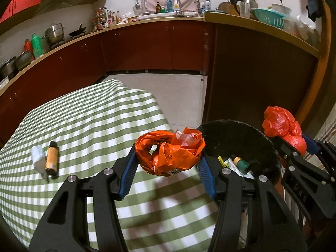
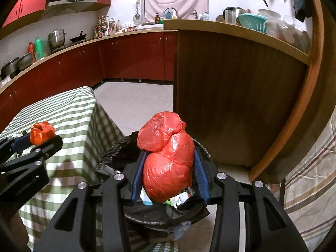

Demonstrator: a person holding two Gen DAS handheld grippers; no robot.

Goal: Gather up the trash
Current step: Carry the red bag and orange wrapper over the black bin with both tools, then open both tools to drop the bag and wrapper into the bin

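My left gripper is shut on a crumpled orange plastic bag and holds it above the right edge of the checked table, beside the black-lined trash bin. My right gripper is shut on a red plastic bag and holds it over the bin. The right gripper with the red bag also shows in the left wrist view, past the bin. The left gripper with the orange bag shows at the left of the right wrist view. The bin holds several pieces of trash.
An orange tube and a white crumpled paper lie on the green-checked tablecloth at the left. A wooden counter side stands behind the bin. Red kitchen cabinets line the back. A striped cloth hangs at the right.
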